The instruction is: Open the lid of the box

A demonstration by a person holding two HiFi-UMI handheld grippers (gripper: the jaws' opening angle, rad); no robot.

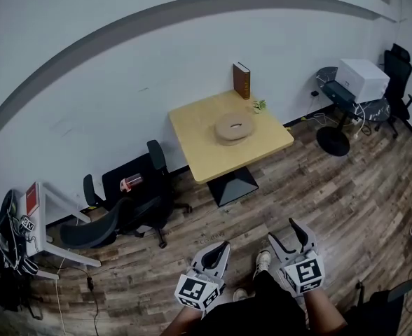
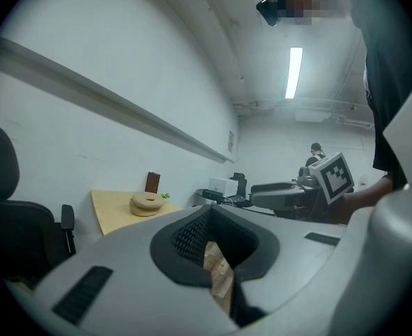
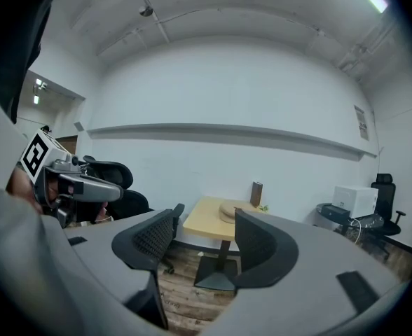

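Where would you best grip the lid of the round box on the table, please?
Probably the lid by its rim, from above: the round wooden box sits flat and low on the table, sides free all round. Finer detail is too distant.

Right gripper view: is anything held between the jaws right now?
No. The right gripper has its jaws standing apart, and only the wood floor and the distant table show in the gap between them.
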